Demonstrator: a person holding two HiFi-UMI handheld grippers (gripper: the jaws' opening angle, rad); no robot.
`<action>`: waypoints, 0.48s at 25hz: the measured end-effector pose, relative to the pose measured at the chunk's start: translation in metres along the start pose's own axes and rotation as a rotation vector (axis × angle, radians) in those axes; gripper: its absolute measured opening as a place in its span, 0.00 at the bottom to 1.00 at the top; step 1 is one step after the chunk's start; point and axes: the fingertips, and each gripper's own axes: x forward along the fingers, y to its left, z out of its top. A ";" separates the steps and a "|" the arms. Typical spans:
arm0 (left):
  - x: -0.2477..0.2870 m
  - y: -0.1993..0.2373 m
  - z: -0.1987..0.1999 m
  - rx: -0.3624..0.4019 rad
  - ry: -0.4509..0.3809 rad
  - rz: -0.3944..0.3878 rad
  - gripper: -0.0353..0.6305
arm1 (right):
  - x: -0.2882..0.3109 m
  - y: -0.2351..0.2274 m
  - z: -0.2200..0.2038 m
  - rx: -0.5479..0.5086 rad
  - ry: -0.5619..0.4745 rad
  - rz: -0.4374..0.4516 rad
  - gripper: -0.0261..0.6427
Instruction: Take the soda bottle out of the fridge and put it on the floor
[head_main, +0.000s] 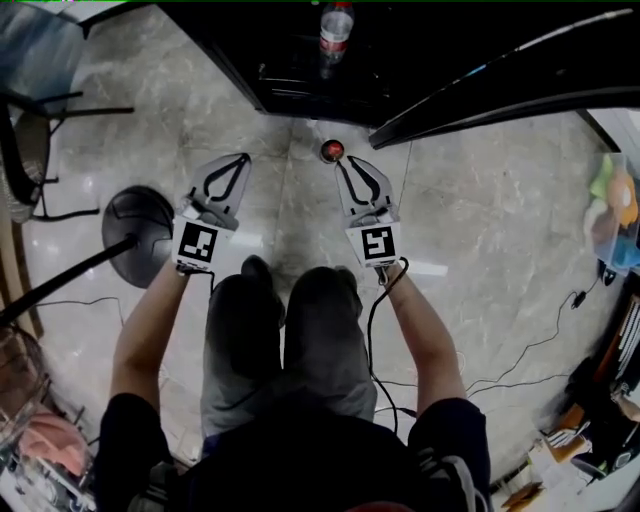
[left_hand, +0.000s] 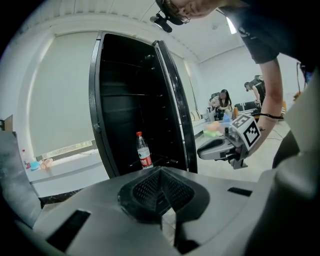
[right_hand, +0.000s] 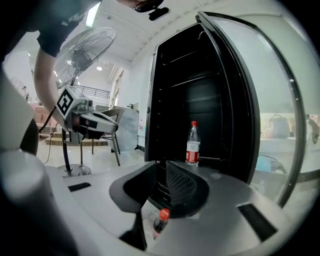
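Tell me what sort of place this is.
Probably a shared workroom or lab rather than a home: loose cables trail across the polished stone floor, a pedestal fan stands nearby, and other people sit in the background.

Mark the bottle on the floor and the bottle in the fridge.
Bottle on the floor (head_main: 331, 150): head view, its red cap.
Bottle in the fridge (right_hand: 192, 152): right gripper view, its red label.

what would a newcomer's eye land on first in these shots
The tall black fridge stands open, with a clear red-labelled plastic bottle upright on a shelf inside. A dark soda bottle with a red cap stands on the pale marble floor before it, just beneath the tip of the right gripper. The left gripper is held alongside, and neither holds anything.
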 end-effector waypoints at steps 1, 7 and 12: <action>-0.002 0.001 0.009 0.004 0.001 -0.001 0.09 | -0.002 -0.002 0.010 0.001 -0.002 -0.004 0.15; -0.016 0.012 0.070 0.011 -0.007 0.028 0.09 | -0.015 -0.006 0.073 -0.001 -0.006 -0.010 0.07; -0.037 0.016 0.126 -0.010 -0.020 0.065 0.09 | -0.036 -0.009 0.131 0.032 -0.002 -0.015 0.07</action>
